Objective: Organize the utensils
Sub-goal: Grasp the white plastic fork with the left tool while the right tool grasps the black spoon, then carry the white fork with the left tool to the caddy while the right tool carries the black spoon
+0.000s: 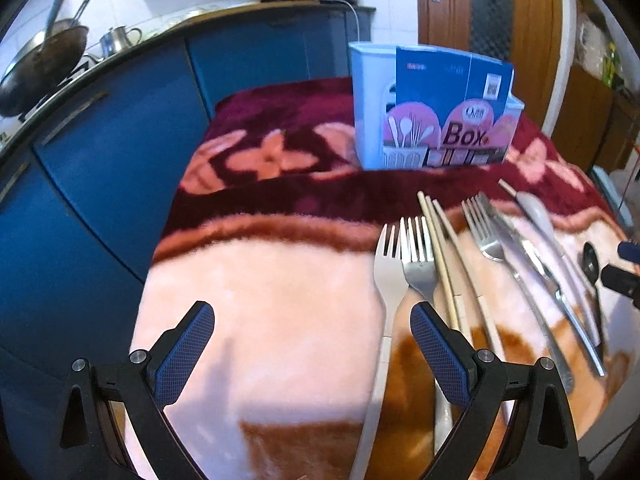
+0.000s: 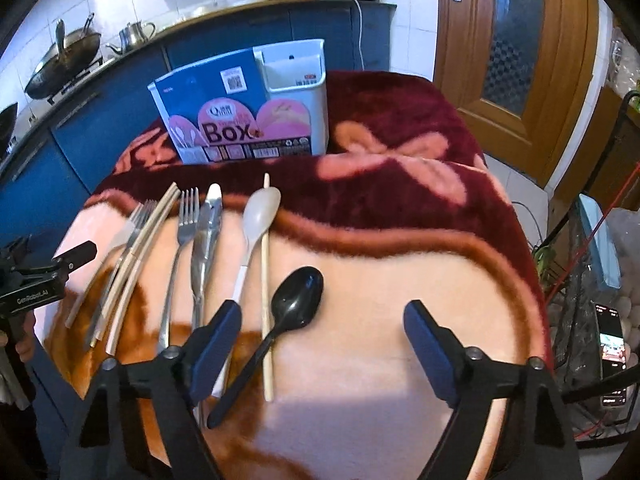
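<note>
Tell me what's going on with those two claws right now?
Left gripper open, empty. Right gripper open, above black plastic spoon. Forks, chopsticks untouched on pink blanket. White utensil holder unobstructed.

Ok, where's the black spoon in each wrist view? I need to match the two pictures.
Left wrist view: the black spoon is at the far right edge, partly hidden, beyond the metal cutlery.
Right wrist view: the black spoon lies near centre, between the open right gripper fingers, its handle running down-left.
Shared landmark: the blue utensil box printed "Box", standing at the far end of the blanket.
</note>
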The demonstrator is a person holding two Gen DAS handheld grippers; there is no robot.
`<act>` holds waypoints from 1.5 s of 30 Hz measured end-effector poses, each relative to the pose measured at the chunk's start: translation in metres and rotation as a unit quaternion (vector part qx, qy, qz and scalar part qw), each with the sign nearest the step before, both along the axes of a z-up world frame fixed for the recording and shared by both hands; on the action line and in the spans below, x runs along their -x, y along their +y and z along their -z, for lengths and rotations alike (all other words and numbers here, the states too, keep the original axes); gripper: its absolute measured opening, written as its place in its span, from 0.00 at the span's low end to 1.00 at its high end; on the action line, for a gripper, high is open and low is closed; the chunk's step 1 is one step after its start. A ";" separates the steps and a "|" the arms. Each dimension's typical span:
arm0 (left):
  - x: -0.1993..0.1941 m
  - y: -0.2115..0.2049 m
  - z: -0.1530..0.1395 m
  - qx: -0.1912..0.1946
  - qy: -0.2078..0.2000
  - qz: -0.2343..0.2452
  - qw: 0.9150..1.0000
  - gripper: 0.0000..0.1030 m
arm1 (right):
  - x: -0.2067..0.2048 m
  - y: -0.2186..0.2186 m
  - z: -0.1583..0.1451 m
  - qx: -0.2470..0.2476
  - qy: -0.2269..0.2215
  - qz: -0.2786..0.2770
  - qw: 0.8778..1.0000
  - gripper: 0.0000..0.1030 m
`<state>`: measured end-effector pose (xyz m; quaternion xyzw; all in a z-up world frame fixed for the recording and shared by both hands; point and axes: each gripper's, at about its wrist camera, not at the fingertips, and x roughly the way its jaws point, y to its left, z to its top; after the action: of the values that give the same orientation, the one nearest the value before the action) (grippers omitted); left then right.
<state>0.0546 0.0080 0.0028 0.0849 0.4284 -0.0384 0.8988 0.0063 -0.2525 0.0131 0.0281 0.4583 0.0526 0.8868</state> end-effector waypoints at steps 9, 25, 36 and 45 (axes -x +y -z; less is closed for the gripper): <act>-0.018 -0.011 0.015 -0.025 0.035 0.023 0.999 0.93 | -0.017 -0.001 0.019 -0.046 0.058 -0.020 0.997 0.54; -0.028 -0.016 0.012 0.067 0.096 0.072 0.991 0.14 | -0.025 -0.002 0.017 -0.088 0.040 -0.036 0.995 0.30; -0.006 0.016 -0.010 0.153 0.024 0.042 0.987 0.14 | -0.007 -0.002 -0.003 -0.087 -0.045 -0.030 0.995 0.30; 0.015 0.025 -0.055 0.196 -0.094 0.041 0.975 0.13 | 0.006 0.004 -0.031 -0.071 -0.131 -0.024 0.989 0.30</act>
<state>0.0400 0.0329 0.0576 -0.0721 0.3223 -0.1506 0.9318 0.0007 -0.2481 0.0436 0.0725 0.3336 0.1092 0.9336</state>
